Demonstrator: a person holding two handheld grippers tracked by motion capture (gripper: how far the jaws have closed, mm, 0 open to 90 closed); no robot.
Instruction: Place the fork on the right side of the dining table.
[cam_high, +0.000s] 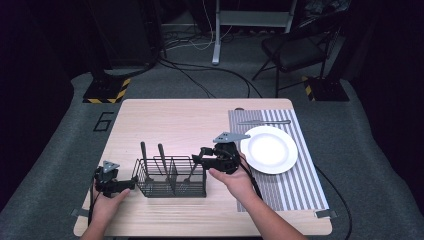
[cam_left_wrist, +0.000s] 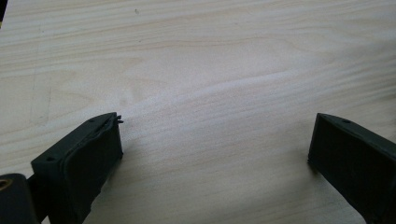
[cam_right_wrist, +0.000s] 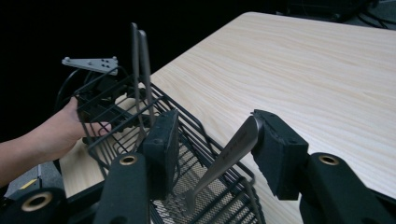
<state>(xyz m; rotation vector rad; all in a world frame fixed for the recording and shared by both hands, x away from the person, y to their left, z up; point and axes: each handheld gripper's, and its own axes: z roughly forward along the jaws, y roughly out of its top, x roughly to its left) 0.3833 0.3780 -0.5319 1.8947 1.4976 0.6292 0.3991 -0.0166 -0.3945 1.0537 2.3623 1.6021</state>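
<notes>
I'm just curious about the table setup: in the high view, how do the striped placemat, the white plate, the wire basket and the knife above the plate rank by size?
1. Striped placemat, clearly the largest.
2. Wire basket and white plate: they look about alike, so I won't rank them.
3. Knife, thin and smallest.

White plate (cam_high: 269, 149) sat empty on striped placemat (cam_high: 295, 187), right side of the wooden table (cam_high: 165, 120). A knife (cam_high: 263, 122) lay on the mat beyond the plate. Black folding chair (cam_high: 295, 50) stood behind the table; cables (cam_high: 200, 75) ran across grey floor.
</notes>
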